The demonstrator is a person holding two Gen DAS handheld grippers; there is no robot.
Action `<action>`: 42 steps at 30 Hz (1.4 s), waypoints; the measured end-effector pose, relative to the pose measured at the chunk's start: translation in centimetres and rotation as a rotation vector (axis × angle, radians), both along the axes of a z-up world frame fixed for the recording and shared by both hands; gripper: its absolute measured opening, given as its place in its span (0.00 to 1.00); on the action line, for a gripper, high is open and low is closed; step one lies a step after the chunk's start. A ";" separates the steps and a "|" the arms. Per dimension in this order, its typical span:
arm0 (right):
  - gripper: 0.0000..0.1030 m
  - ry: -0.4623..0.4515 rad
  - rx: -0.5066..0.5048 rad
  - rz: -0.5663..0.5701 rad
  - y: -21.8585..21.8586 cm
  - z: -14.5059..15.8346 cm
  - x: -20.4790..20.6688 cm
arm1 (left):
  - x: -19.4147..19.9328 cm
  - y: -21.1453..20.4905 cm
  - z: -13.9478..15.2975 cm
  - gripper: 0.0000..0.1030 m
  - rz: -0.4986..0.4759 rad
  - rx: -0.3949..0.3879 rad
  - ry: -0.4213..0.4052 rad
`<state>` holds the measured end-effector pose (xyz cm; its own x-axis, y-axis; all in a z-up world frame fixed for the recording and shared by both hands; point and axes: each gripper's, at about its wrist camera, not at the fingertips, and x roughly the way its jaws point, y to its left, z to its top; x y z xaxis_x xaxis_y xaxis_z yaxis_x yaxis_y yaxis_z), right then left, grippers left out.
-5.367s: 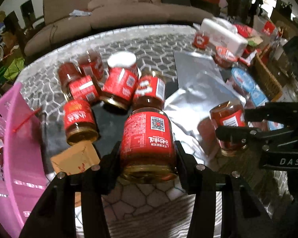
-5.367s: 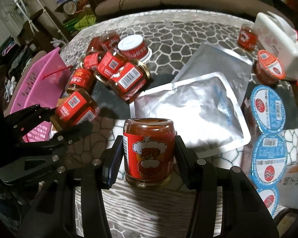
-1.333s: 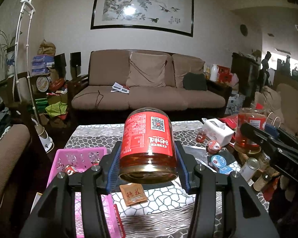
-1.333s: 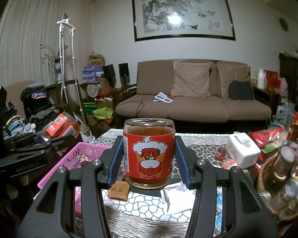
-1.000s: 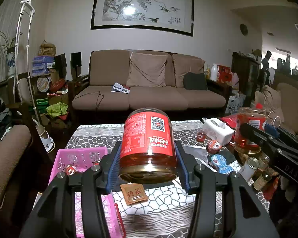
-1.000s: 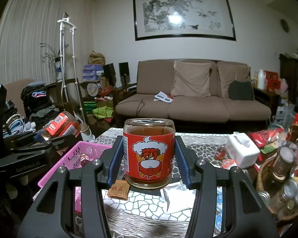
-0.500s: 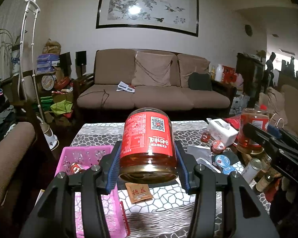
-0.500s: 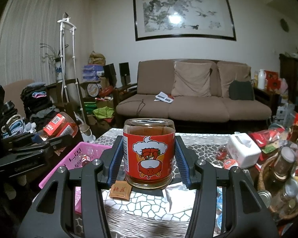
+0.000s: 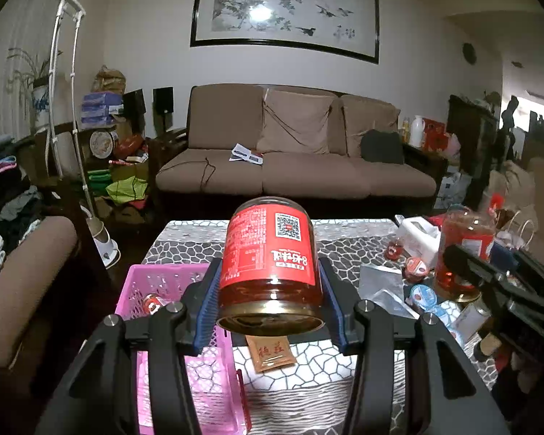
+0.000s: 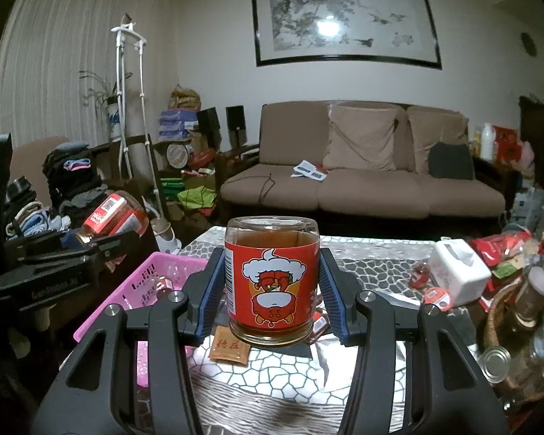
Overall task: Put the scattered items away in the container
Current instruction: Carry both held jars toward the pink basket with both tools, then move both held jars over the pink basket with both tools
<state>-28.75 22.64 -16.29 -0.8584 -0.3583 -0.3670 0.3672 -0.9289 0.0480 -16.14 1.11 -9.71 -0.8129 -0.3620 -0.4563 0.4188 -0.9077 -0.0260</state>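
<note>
My left tool (image 9: 270, 311) grips a red jar (image 9: 270, 253), my right tool (image 10: 268, 304) another jar (image 10: 272, 282), both above the desk (image 10: 257, 373). I should lower each inside the pink basket (image 9: 170, 282), beside its small jar (image 9: 152, 302), before releasing.

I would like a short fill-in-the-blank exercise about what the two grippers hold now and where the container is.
1. Each gripper is shut on a red-labelled ____.
2. The basket on the table is ____ in colour.
3. The jar with the cartoon face is held by the ____ gripper.
4. The left gripper holds the jar with the QR code, whose printing is upside ____.

Missing words: jar; pink; right; down
</note>
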 end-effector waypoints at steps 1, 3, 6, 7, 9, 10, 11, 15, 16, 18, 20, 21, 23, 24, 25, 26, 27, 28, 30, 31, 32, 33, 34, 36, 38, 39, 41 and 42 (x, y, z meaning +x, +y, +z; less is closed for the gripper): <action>0.46 0.000 -0.003 0.003 -0.1 0.1 0.0 | 0.0 -0.1 0.0 0.48 0.004 -0.001 0.001; 0.46 0.001 -0.005 0.009 -0.5 0.1 0.0 | 0.1 -0.1 0.0 0.48 0.005 0.004 0.003; 0.46 -0.008 -0.001 0.018 -1.0 -0.2 -0.2 | 0.2 0.1 -0.3 0.48 0.010 -0.017 -0.006; 0.46 -0.010 0.001 0.020 -1.2 -0.4 -0.2 | 0.3 0.2 -0.4 0.48 0.012 -0.023 -0.009; 0.46 -0.017 0.008 0.025 -1.4 -0.6 -0.3 | 0.3 0.1 -0.6 0.48 0.014 -0.025 -0.016; 0.46 -0.018 0.010 0.025 -1.5 -0.7 -0.4 | 0.4 0.0 -0.7 0.48 0.018 -0.023 -0.016; 0.46 -0.019 0.010 0.026 -1.6 -0.8 -0.4 | 0.5 -0.2 -0.8 0.48 0.022 -0.022 -0.018; 0.46 -0.025 0.005 0.026 -1.7 -0.9 -0.6 | 0.9 -0.9 -1.0 0.48 0.041 -0.021 -0.024; 0.46 -0.025 0.006 0.024 -1.8 -1.0 -0.6 | 0.9 -1.0 -1.1 0.48 0.044 -0.022 -0.025; 0.46 -0.026 0.005 0.019 -1.8 -1.2 -0.7 | 0.9 -1.2 -1.2 0.48 0.054 -0.029 -0.031; 0.46 -0.035 0.002 0.016 -1.9 -1.3 -1.1 | 0.9 -1.4 -1.4 0.48 0.061 -0.024 -0.042; 0.46 -0.038 0.000 0.015 -2.0 -1.3 -1.2 | 0.9 -1.5 -1.4 0.48 0.064 -0.020 -0.042; 0.46 -0.046 -0.005 0.018 -2.1 -1.4 -1.4 | 1.0 -1.6 -1.5 0.48 0.068 -0.020 -0.046; 0.46 -0.047 -0.006 0.020 -2.1 -1.4 -1.4 | 1.1 -1.7 -1.5 0.48 0.071 -0.020 -0.046; 0.46 -0.048 -0.007 0.022 -2.2 -1.4 -1.4 | 1.2 -1.7 -1.4 0.48 0.073 -0.020 -0.045; 0.46 -0.048 -0.007 0.025 -2.3 -1.4 -1.5 | 1.3 -1.8 -1.4 0.48 0.075 -0.021 -0.046; 0.46 -0.049 -0.005 0.028 -2.4 -1.4 -1.4 | 1.5 -1.8 -1.3 0.48 0.079 -0.023 -0.045; 0.46 -0.048 -0.005 0.031 -2.5 -1.4 -1.4 | 1.6 -1.9 -1.3 0.48 0.081 -0.023 -0.044; 0.46 -0.049 -0.005 0.036 -2.8 -1.4 -1.4 | 1.8 -2.0 -1.3 0.48 0.087 -0.022 -0.046; 0.46 -0.049 -0.005 0.038 -2.9 -1.4 -1.4 | 1.9 -2.2 -1.4 0.48 0.090 -0.022 -0.047; 0.46 -0.048 -0.004 0.040 -2.9 -1.4 -1.5 | 1.9 -2.3 -1.4 0.48 0.092 -0.022 -0.048; 0.46 -0.050 -0.002 0.043 -3.0 -1.5 -1.5 | 2.0 -2.4 -1.5 0.48 0.095 -0.021 -0.049; 0.46 -0.051 0.000 0.045 -3.1 -1.5 -1.5 | 2.1 -2.5 -1.6 0.48 0.097 -0.020 -0.051; 0.46 -0.054 0.000 0.048 -3.4 -1.6 -1.6 | 2.3 -2.8 -1.6 0.48 0.105 -0.018 -0.053; 0.46 -0.056 0.000 0.051 -3.7 -1.7 -1.6 | 2.4 -3.1 -1.7 0.48 0.112 -0.016 -0.053; 0.46 -0.057 0.001 0.052 -4.0 -1.7 -1.6 | 2.5 -3.2 -1.7 0.48 0.116 -0.016 -0.054; 0.46 -0.059 0.002 0.054 -4.4 -1.8 -1.6 | 2.7 -3.4 -1.7 0.48 0.123 -0.016 -0.053; 0.46 -0.061 0.002 0.057 -4.6 -1.8 -1.7 | 2.7 -3.5 -1.7 0.48 0.126 -0.017 -0.054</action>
<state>-30.41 18.06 -18.07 -0.8127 -0.4052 -0.4187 0.4159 -0.9067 0.0701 -13.43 -2.37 -11.42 -0.7352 -0.4674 -0.4909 0.5295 -0.8482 0.0146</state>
